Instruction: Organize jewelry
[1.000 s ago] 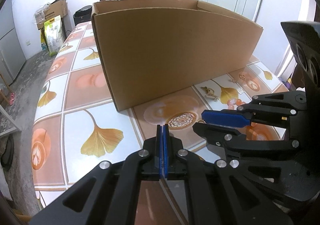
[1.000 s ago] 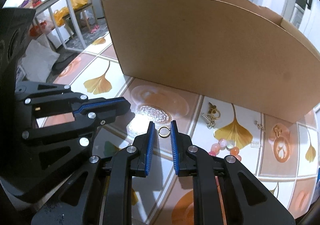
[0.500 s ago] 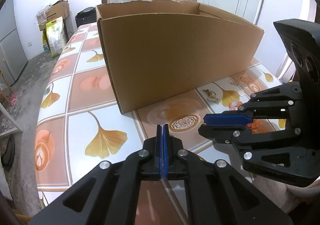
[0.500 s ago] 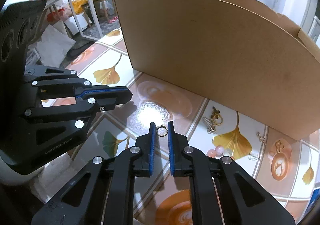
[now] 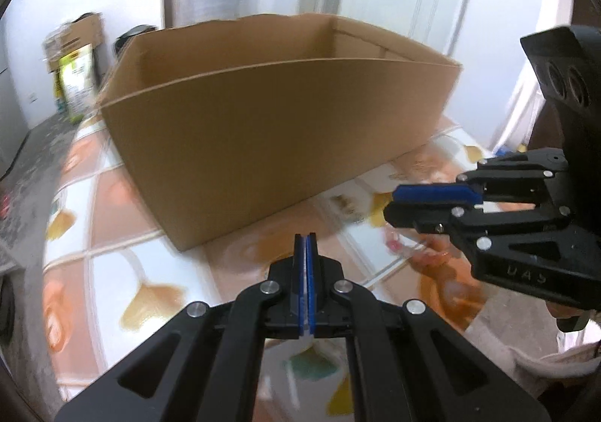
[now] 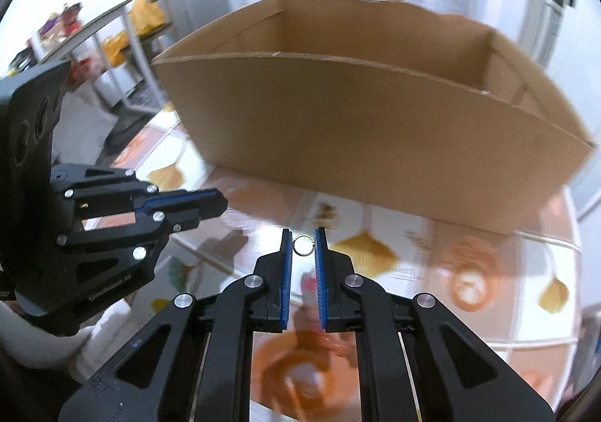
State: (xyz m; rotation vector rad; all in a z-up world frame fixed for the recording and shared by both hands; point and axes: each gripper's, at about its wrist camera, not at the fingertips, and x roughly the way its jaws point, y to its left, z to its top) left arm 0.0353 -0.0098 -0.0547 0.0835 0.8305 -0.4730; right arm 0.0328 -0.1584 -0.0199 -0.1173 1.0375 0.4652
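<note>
the small metal ring (image 6: pixel 303 245) sat pinched between the tips of the right tool (image 6: pixel 303 247), held by its outer edge so that its open hoop faced the camera. the blue pads (image 6: pixel 286 271) stood narrow, just wide enough for the ring's width, and pressed it from both sides; gripping it right at the tips kept the ring clear of the desk (image 6: pixel 413 245) and, i judged, would let it drop free with a small opening of the jaws. the ring hung above the patterned desk top, in front of the near wall of the cardboard box (image 6: pixel 375 144), not yet over its rim.

the box stood open-topped on the desk, its long side towards both tools, and what showed of its inside was only bare walls; its floor was hidden. it was probably set there as the place for collecting the pieces, so the ring looked to be on its way up and over the near wall.

the left tool (image 5: pixel 305 271) was fully closed with nothing between its pads, held off to the side at about the same level. it seemed parked there to stay out of the right tool's path rather than to help.

other pieces lay on the desk behind the ring, pinkish blurs below the right tool (image 5: pixel 432 206) in the left view, but the blur made them too smeared to name. the next move would need enough lift to clear the box wall before the ring was let go.
</note>
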